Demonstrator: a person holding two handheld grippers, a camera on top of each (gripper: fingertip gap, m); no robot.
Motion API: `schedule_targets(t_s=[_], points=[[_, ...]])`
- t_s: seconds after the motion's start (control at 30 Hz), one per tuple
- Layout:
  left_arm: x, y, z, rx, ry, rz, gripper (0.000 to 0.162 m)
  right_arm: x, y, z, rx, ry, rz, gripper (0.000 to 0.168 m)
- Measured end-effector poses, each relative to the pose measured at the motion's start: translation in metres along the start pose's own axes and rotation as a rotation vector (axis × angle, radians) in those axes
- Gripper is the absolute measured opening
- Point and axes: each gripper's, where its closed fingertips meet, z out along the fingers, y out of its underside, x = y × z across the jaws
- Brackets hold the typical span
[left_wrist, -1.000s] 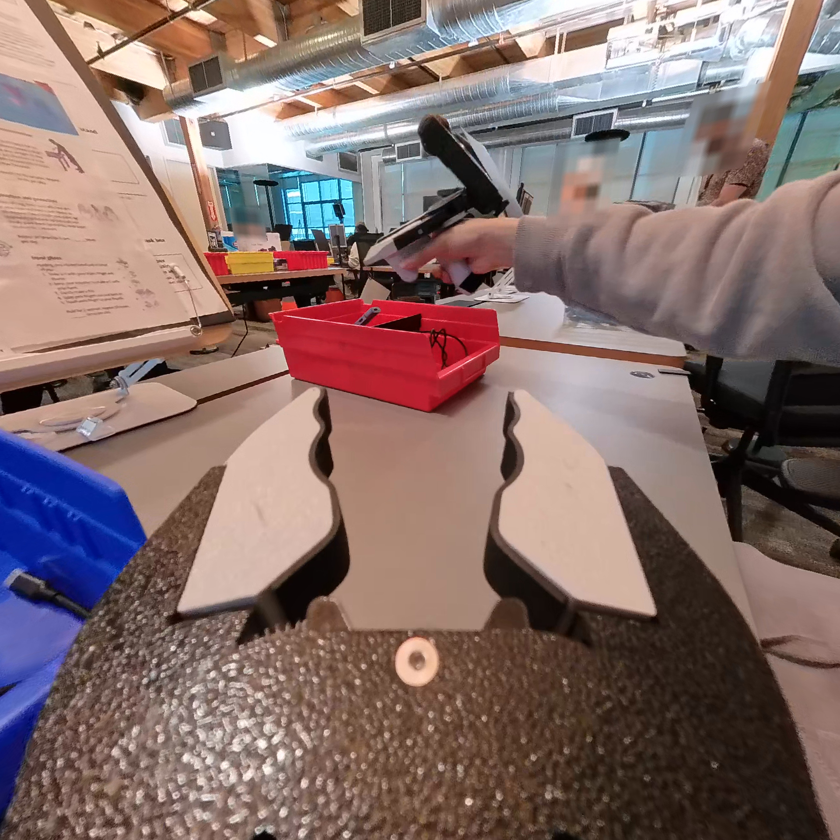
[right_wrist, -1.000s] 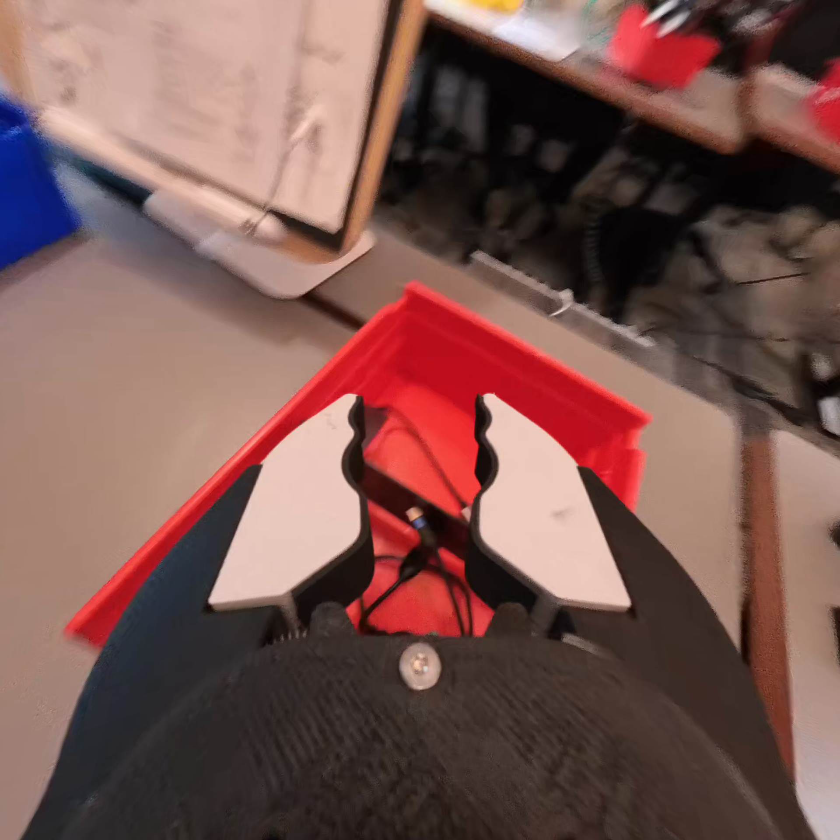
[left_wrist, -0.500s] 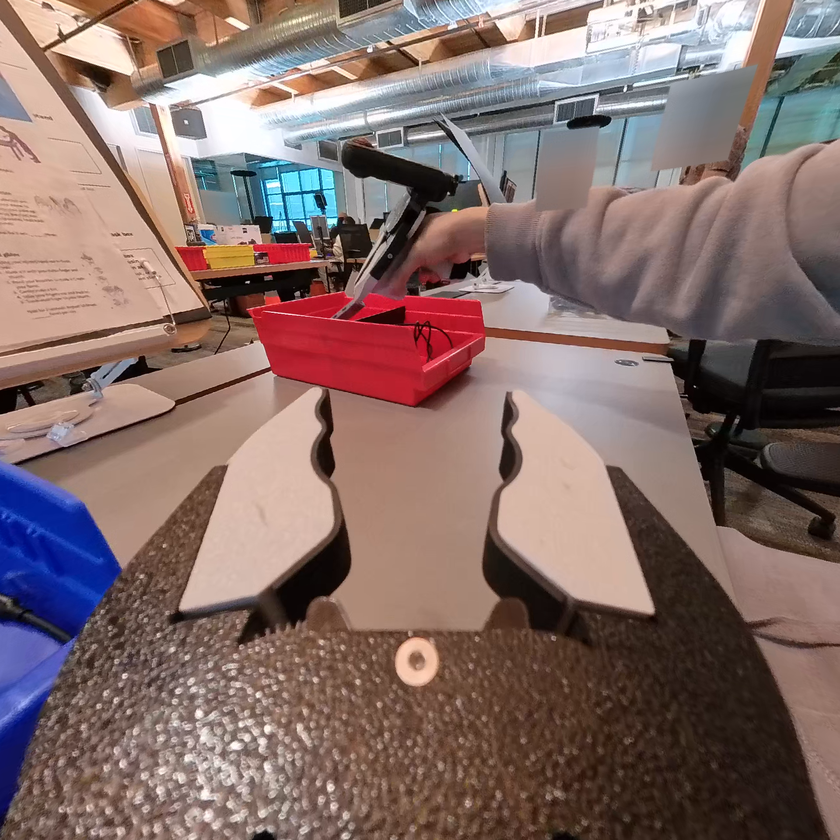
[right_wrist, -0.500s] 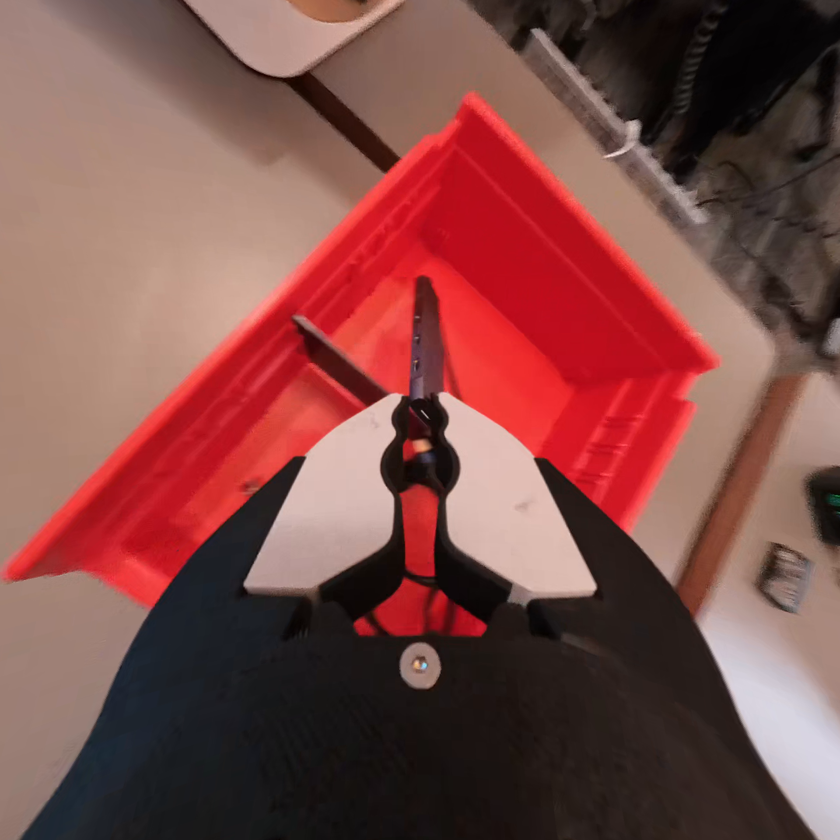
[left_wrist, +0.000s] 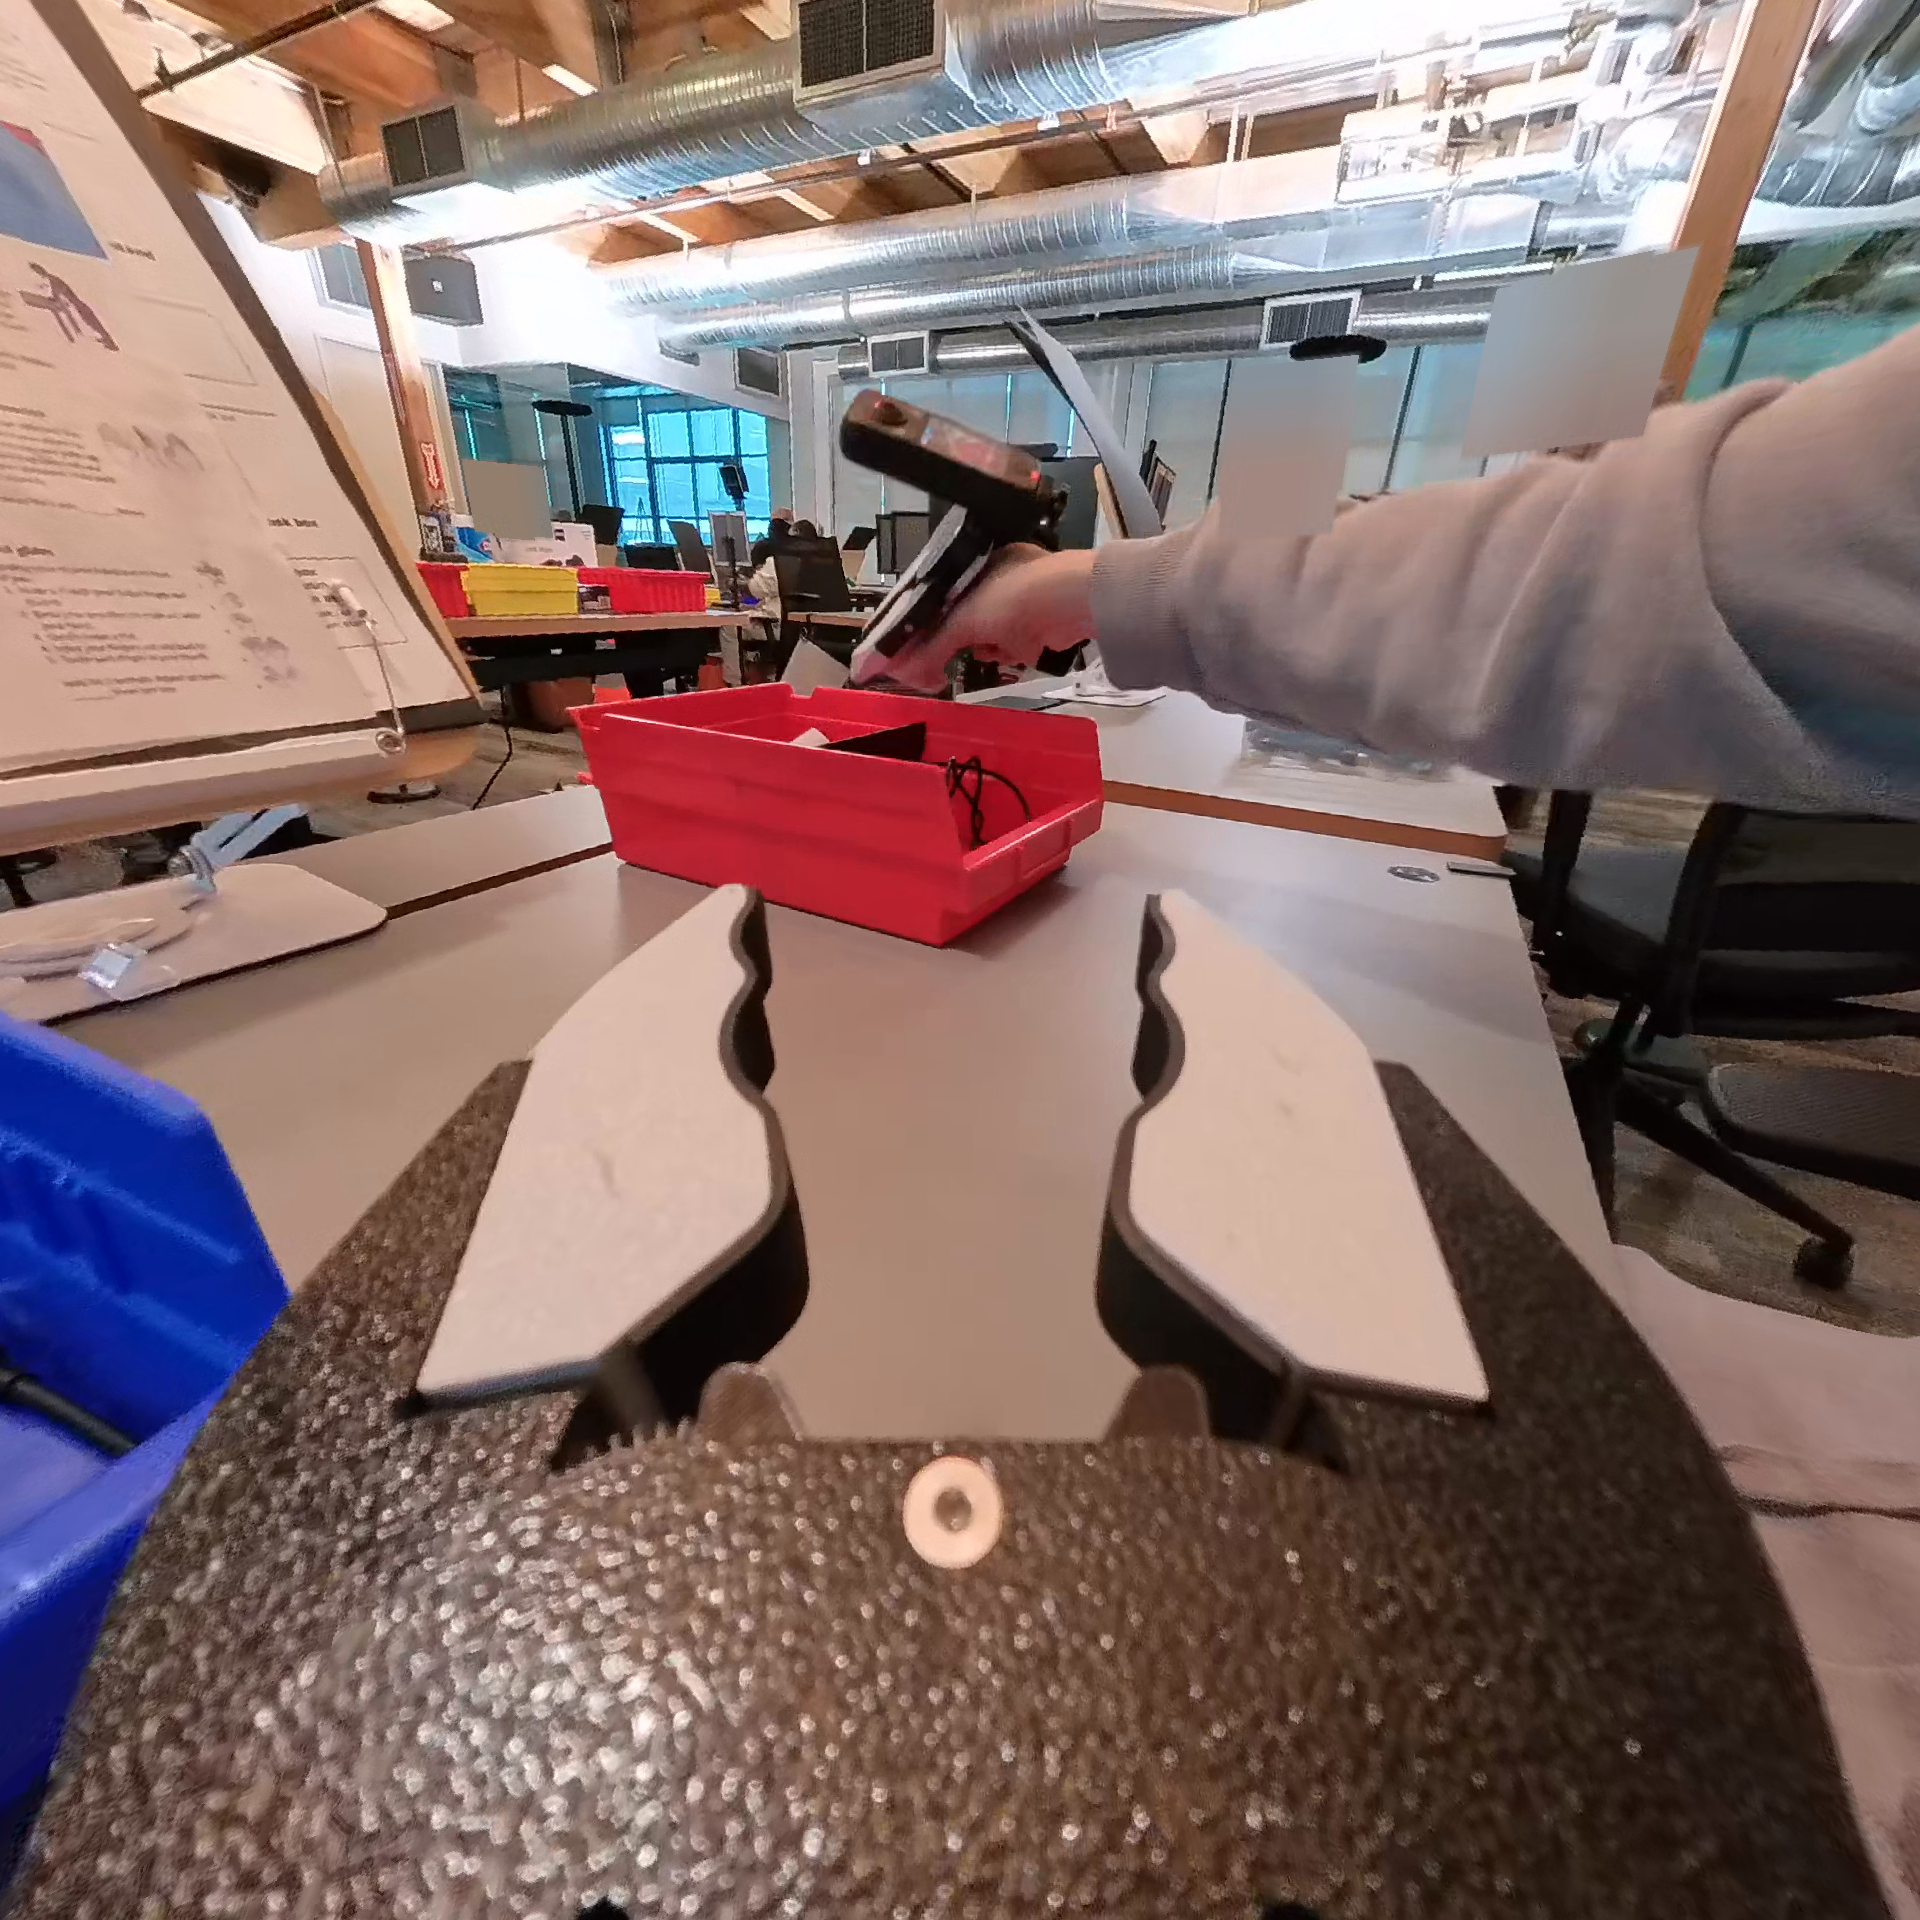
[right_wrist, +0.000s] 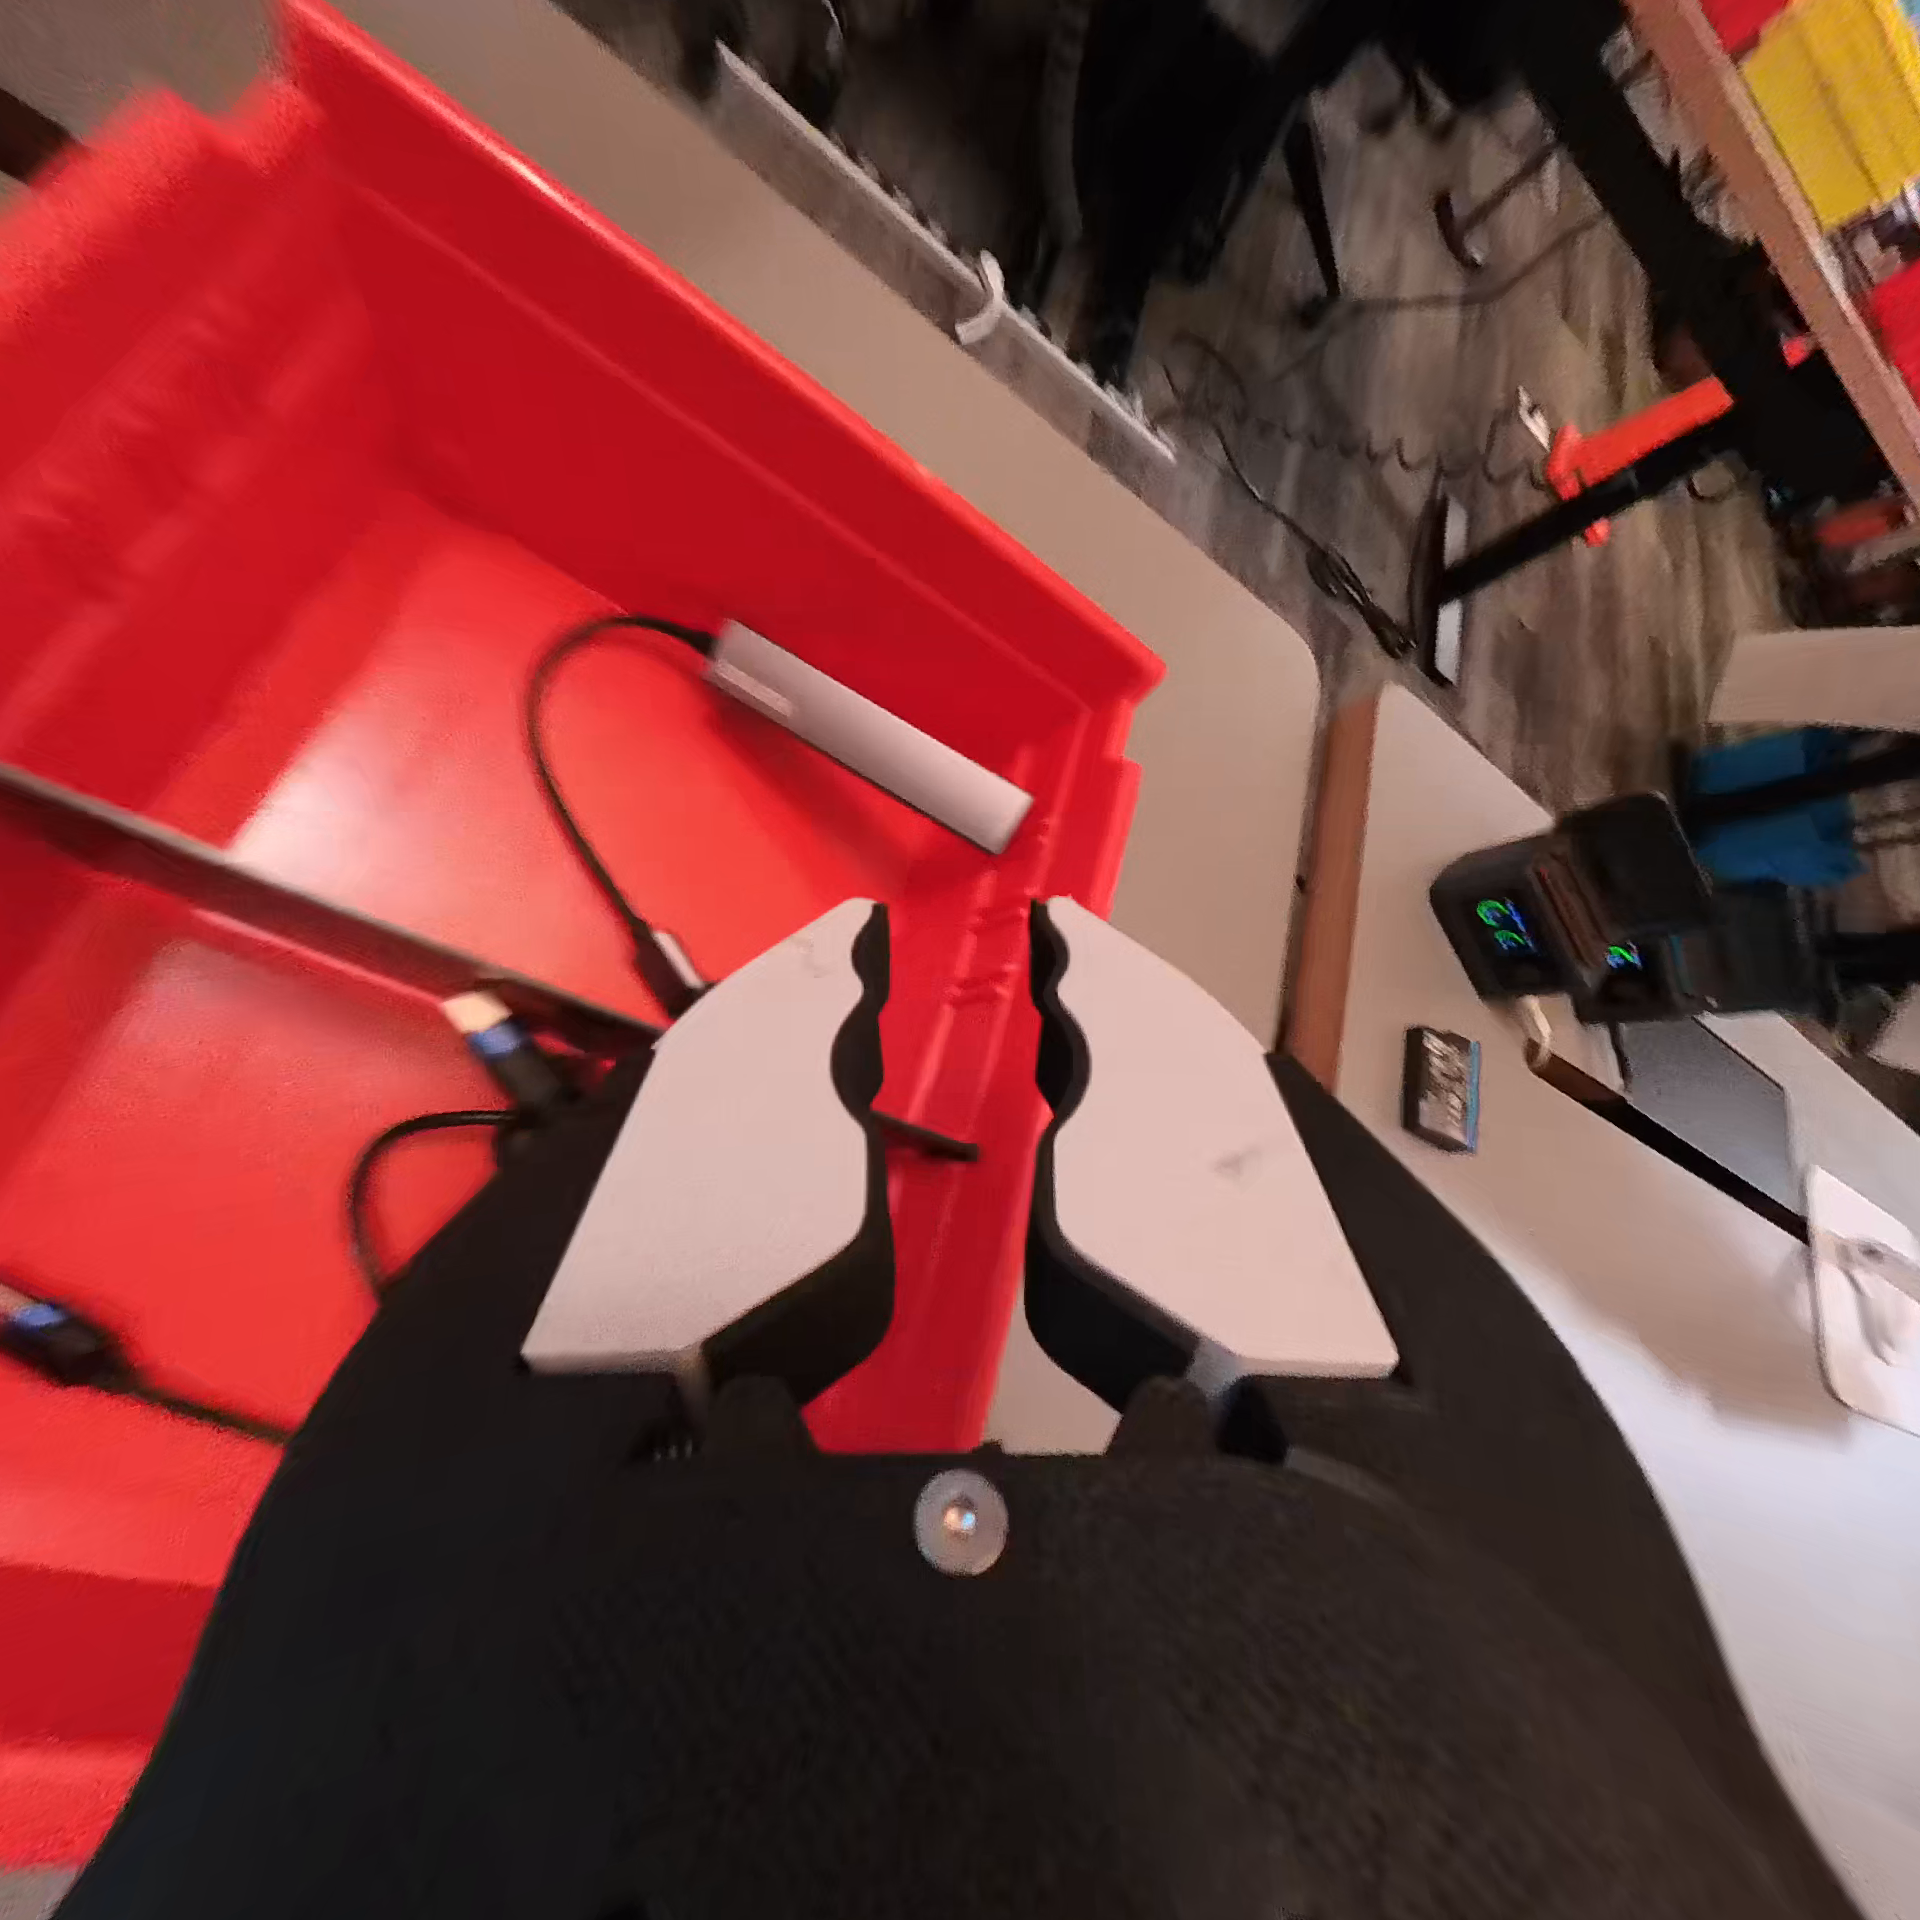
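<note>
The right gripper (right_wrist: 956, 935) is hovering with jaws parted and empty over the red bin's (right_wrist: 623, 343) right wall; a silver hub (right_wrist: 868, 732) with a black cable is lying inside the bin, just beyond its fingertips. The left gripper (left_wrist: 948, 925) is waiting spread and empty above the grey table (left_wrist: 1299, 935), the bin standing just ahead of it.

Red bin (left_wrist: 831, 821), blue bin (left_wrist: 94, 1247), grey table (left_wrist: 935, 1143), silver hub (right_wrist: 873, 732).

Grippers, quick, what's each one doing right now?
Left gripper: open, empty, above the grey table.
Right gripper: open, empty, over the red plastic bin.
</note>
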Motion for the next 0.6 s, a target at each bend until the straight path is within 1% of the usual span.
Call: schedule_targets(t_s=[0.07,0.17,0.27,0.33,0.4,0.47,0.5,0.57,0.6], points=[[0.0,0.001,0.0,0.001,0.001,-0.007,0.067,-0.023,-0.018,-0.028,0.144,-0.064,0.046,0.028],[0.0,0.001,0.001,-0.01,-0.007,0.004,0.066,-0.08,-0.036,-0.086,0.384,-0.252,0.159,0.029],[-0.009,0.003,0.001,-0.059,-0.059,-0.019,0.063,-0.138,-0.038,-0.145,0.591,-0.453,0.289,0.036],[-0.019,-0.003,-0.005,-0.086,-0.147,-0.027,0.059,-0.164,-0.031,-0.172,0.682,-0.52,0.361,0.037],[-0.046,-0.006,-0.02,-0.169,-0.319,-0.039,0.056,-0.188,-0.021,-0.187,0.713,-0.561,0.372,0.04],[-0.077,-0.006,-0.045,-0.3,-0.51,-0.06,0.056,-0.207,-0.006,-0.194,0.672,-0.59,0.305,0.044],[-0.091,-0.006,-0.058,-0.368,-0.578,-0.053,0.057,-0.212,0.001,-0.195,0.646,-0.58,0.271,0.047],[-0.118,-0.006,-0.08,-0.52,-0.647,0.027,0.059,-0.215,0.013,-0.196,0.62,-0.551,0.197,0.048],[-0.129,-0.005,-0.088,-0.609,-0.654,0.089,0.065,-0.215,0.015,-0.197,0.612,-0.55,0.159,0.049]])
